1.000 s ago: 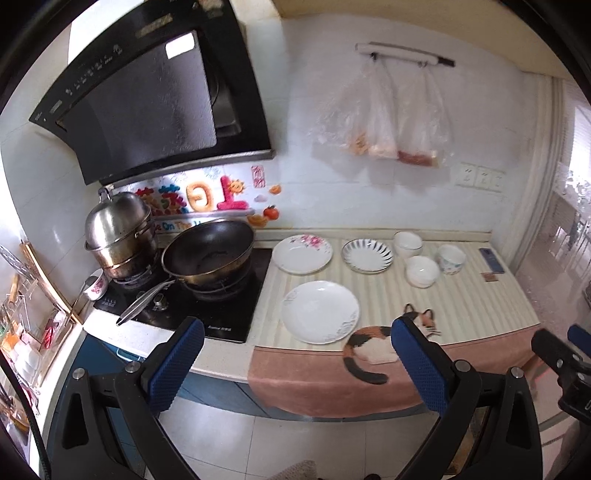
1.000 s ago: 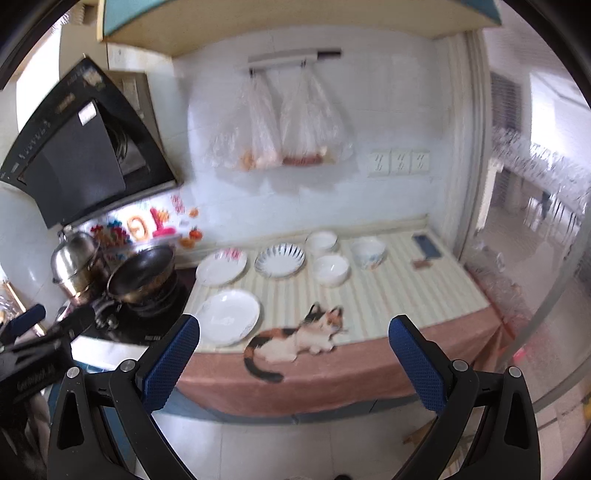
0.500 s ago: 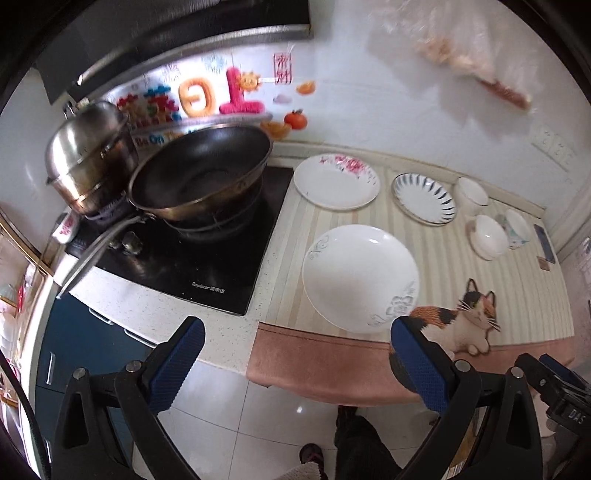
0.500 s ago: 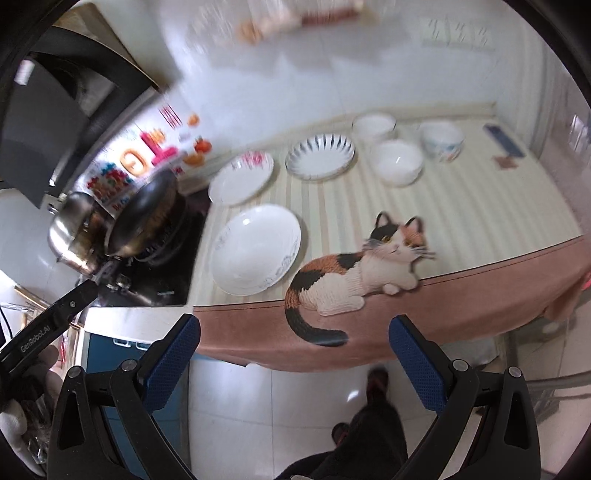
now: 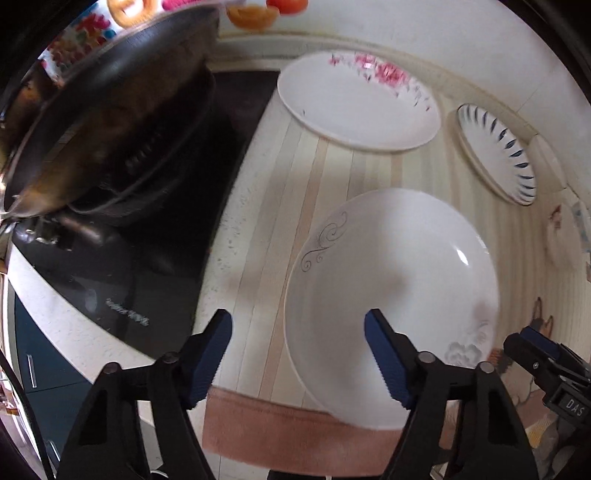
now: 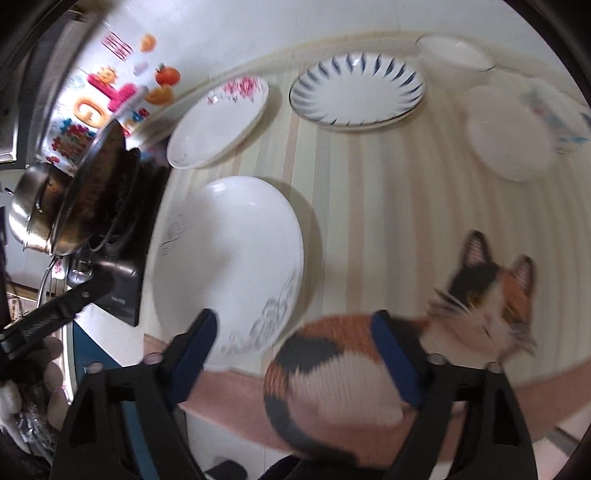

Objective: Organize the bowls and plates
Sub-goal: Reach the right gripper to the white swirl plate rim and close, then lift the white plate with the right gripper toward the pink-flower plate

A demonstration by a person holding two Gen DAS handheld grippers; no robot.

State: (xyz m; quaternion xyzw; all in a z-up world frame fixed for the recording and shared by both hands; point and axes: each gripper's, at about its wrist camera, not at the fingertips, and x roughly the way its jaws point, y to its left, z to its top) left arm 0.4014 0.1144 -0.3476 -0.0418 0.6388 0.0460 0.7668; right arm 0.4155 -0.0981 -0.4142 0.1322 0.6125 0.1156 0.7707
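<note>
A large white plate (image 5: 391,295) with a grey swirl lies near the counter's front edge; it also shows in the right wrist view (image 6: 229,266). My left gripper (image 5: 298,325) is open, straddling the plate's left rim, just above it. My right gripper (image 6: 293,325) is open, its left finger over the plate's near right rim. Behind lie a pink-flowered plate (image 5: 358,103) (image 6: 218,122) and a blue-striped plate (image 5: 495,151) (image 6: 356,92). White bowls (image 6: 506,133) stand to the right.
A dark wok (image 5: 107,110) sits on the black cooktop (image 5: 147,266) to the left, a steel pot (image 6: 29,214) beyond it. A cat picture (image 6: 388,350) is printed on the striped mat (image 5: 295,184). The wall (image 6: 258,29) bounds the back.
Both grippers have come down and forward, close over the large white plate's near rim. Both have narrowed their opening. The plates have not moved.
</note>
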